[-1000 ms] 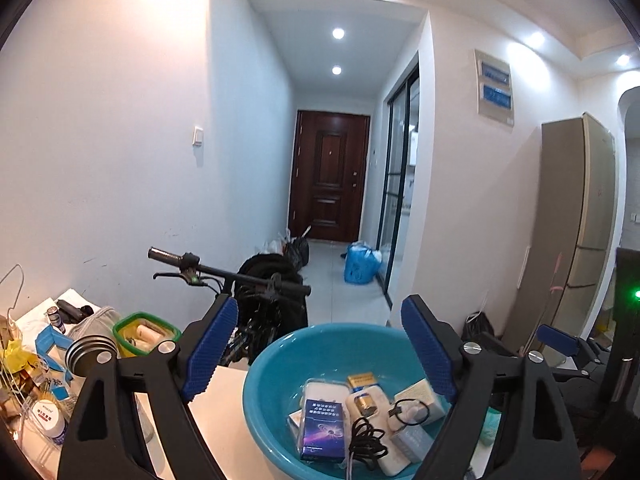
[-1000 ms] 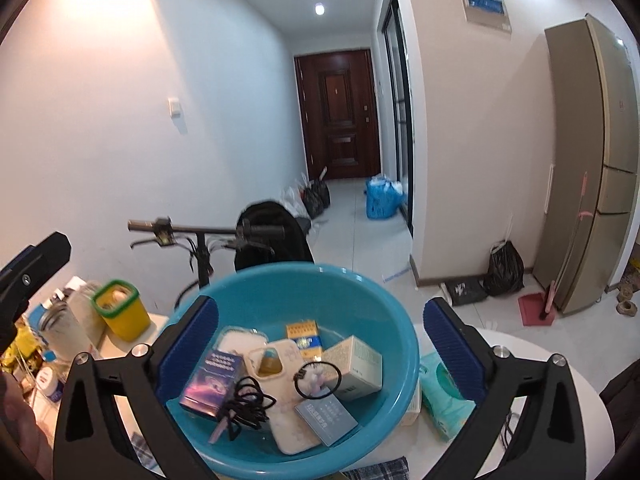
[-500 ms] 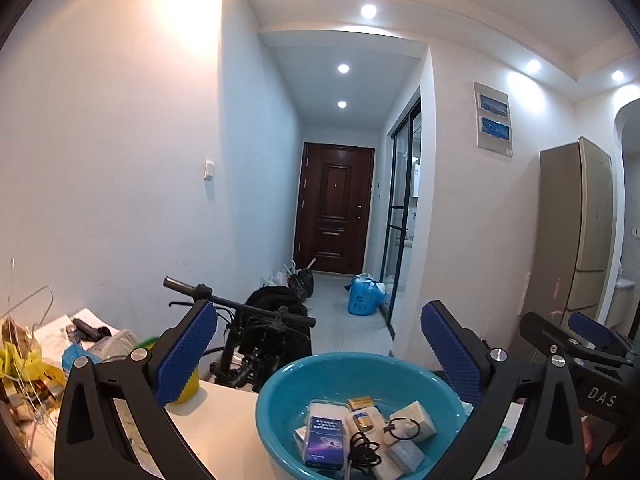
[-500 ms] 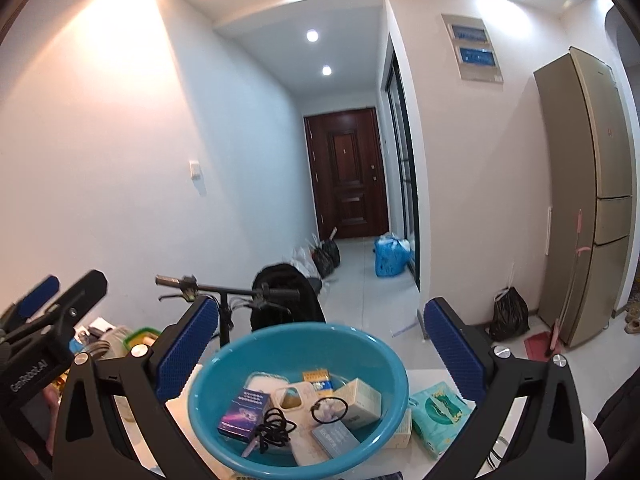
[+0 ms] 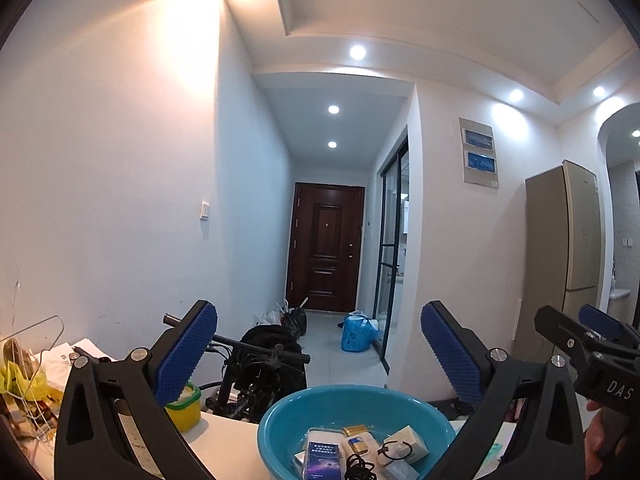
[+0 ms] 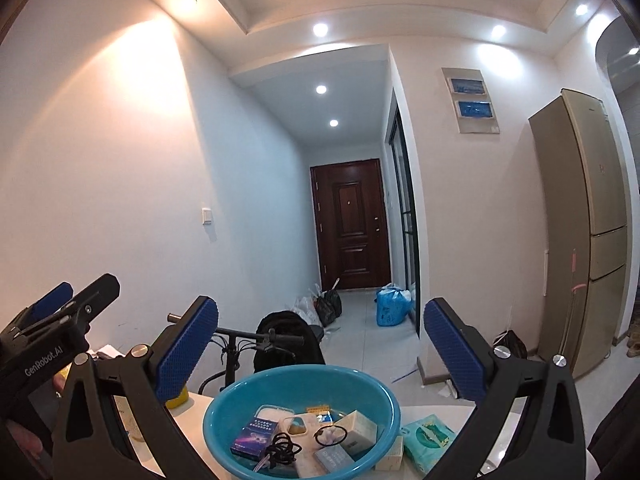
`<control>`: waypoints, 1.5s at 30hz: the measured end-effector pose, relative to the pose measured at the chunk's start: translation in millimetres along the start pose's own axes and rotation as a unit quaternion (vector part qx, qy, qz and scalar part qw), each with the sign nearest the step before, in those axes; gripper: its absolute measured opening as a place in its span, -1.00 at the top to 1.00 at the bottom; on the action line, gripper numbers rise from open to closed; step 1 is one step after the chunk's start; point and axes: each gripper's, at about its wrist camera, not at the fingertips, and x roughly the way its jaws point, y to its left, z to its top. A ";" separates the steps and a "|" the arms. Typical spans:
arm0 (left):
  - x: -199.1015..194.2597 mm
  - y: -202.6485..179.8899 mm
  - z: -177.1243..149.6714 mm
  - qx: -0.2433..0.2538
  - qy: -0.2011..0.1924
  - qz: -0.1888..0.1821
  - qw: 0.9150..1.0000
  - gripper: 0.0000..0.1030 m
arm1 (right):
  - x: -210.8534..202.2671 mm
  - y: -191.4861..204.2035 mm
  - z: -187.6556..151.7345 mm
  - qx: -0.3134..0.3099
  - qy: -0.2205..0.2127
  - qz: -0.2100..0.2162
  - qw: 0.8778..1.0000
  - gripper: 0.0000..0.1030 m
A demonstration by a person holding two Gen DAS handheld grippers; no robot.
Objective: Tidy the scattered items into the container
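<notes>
A blue plastic basin point(image 5: 280, 426) point(image 6: 224, 408) stands on the white table and holds several small items: a dark purple box point(image 6: 254, 436), white boxes, a black cable coil point(image 6: 284, 446) and a hair tie. My left gripper point(image 5: 320, 356) is open and empty, raised above and behind the basin. My right gripper point(image 6: 320, 354) is open and empty, also raised above it. A green tissue pack point(image 6: 428, 438) and a small white box point(image 6: 394, 454) lie on the table right of the basin.
A yellow tub with a green lid point(image 5: 184, 404) and cluttered papers and bags point(image 5: 24, 376) sit at the table's left. A bicycle point(image 5: 256, 364) stands behind the table. A tall fridge point(image 6: 580, 232) is at the right, a hallway door point(image 5: 326, 248) beyond.
Both grippers have lifted and tilted upward away from the basin, which now sits lower in both views. Both stay open and empty.
</notes>
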 end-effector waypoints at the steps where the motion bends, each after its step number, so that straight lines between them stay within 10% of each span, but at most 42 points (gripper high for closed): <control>1: 2.5 -0.5 -1.2 0.002 0.004 -0.005 1.000 -1.00 | 2.4 0.2 -0.8 0.001 0.003 0.002 1.000 -0.99; 10: 16.5 5.2 -4.4 -0.015 0.048 -0.028 0.998 -1.00 | 16.0 7.5 -9.0 -0.013 0.024 0.006 1.000 -0.99; 45: -90.0 12.4 34.0 -0.007 0.025 -0.044 0.999 -1.00 | -98.6 32.9 25.6 -0.035 -0.016 0.031 0.999 -0.99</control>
